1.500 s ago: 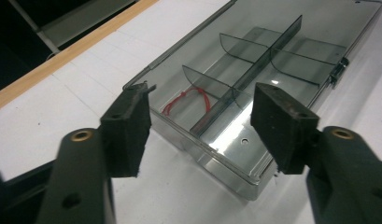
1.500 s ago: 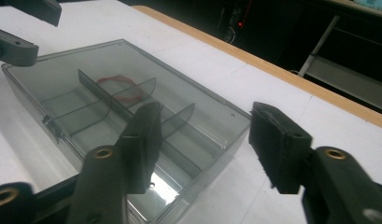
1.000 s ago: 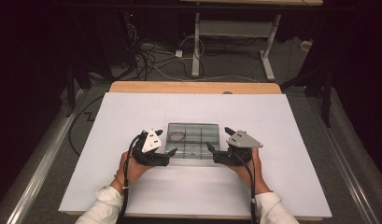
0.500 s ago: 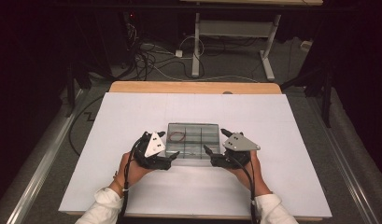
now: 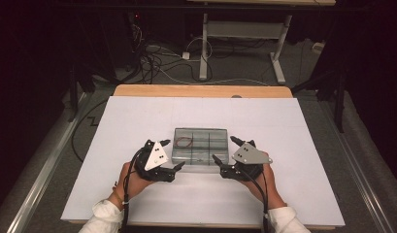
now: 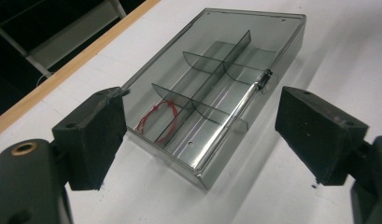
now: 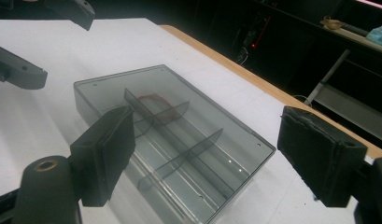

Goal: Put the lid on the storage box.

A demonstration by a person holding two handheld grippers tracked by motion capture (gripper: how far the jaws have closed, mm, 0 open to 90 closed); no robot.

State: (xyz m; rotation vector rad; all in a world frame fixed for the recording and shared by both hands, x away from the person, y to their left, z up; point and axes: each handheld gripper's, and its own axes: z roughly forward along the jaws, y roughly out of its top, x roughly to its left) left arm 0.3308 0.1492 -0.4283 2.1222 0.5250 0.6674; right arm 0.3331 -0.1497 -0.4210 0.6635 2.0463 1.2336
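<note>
Centrally, in the high view, a clear grey compartment box (image 5: 200,144) is seen lying flat on the white table cover (image 5: 293,136), with its lid closed and its inside split by dividers into 6 cells; a red loop of cord (image 5: 184,142) is seen in the far-left cell. The left gripper (image 5: 170,154) is held at the box's near-left corner, its jaws spread apart and nothing held between them, and the right gripper (image 5: 226,149) is held at the near-right corner, likewise spread and empty. Each tool is gripped by 1 hand in a white sleeve, and whether the jaw tips touch the box cannot be told from above. A wooden table edge (image 5: 201,91) is seen beyond the cover, and cables (image 5: 157,58) lie on the dark floor behind it. Next, in the left gripper view, the left gripper (image 6: 198,135) is shown with both black pads wide apart, the box (image 6: 212,88) lying between and beyond them, the cord (image 6: 157,116) resting in a near cell and a small latch (image 6: 264,78) seen on the box's long side. Lastly, in the right gripper view, the right gripper (image 7: 205,149) is shown equally wide, with the box (image 7: 174,140) between its pads, the cord (image 7: 153,105) at the far end and part of the left gripper (image 7: 20,70) seen at upper left.
</note>
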